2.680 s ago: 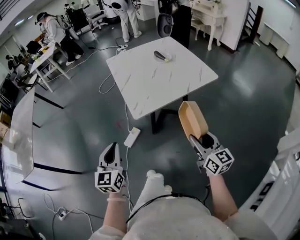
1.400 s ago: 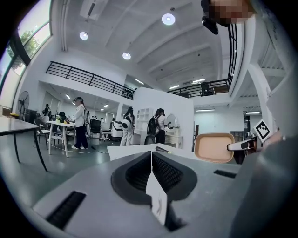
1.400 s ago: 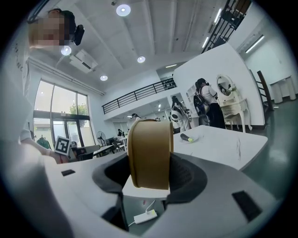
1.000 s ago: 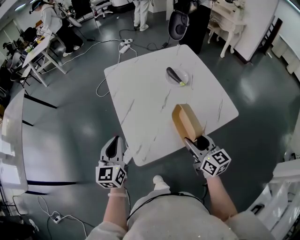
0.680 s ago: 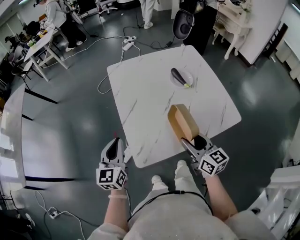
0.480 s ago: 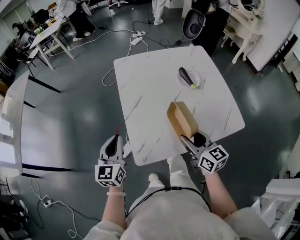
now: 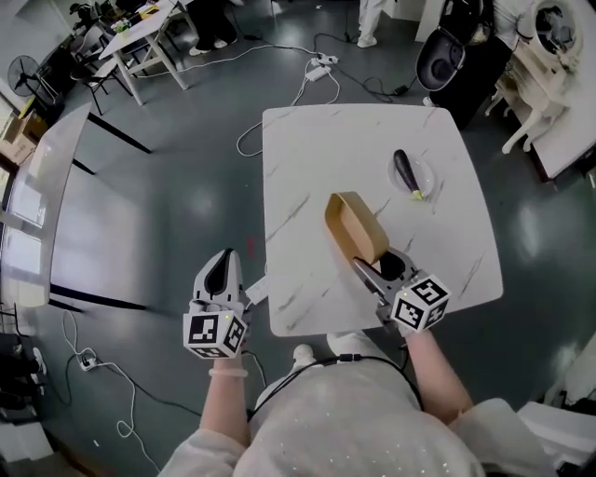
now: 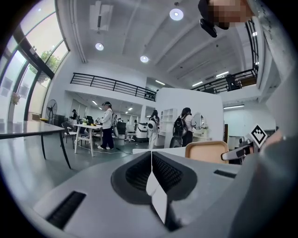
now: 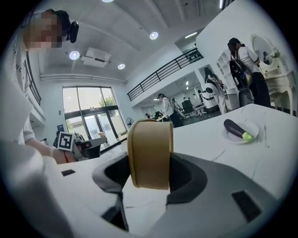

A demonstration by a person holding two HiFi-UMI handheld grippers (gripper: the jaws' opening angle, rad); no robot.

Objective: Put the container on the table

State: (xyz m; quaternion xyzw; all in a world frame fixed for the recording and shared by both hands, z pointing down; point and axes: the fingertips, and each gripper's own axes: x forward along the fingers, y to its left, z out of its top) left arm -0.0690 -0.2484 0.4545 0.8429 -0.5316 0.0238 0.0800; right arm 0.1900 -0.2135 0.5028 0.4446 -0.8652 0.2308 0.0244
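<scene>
A tan oblong container [image 7: 355, 226] stands on edge, its open side facing left, over the near part of the white marble table [image 7: 307, 168]. My right gripper [image 7: 371, 267] is shut on its near end, with the container's rim [image 9: 150, 153] clamped between the dark pads. Whether the container touches the tabletop I cannot tell. My left gripper [image 7: 222, 271] hangs over the floor just left of the table's near corner, its jaws [image 8: 151, 160] shut with nothing in them. From the left gripper view the container [image 8: 206, 151] shows to the right.
A small plate [image 7: 425, 177] with an eggplant [image 7: 406, 172] sits on the table's far right part, also seen as the eggplant [image 9: 234, 128] in the right gripper view. Cables and a power strip [image 7: 322, 72] lie on the floor beyond. People stand at desks [image 7: 149, 23] far off.
The table has come nearer. My right gripper has carried the container from the table's near edge to over the tabletop. My left gripper has come up beside the table's near left corner.
</scene>
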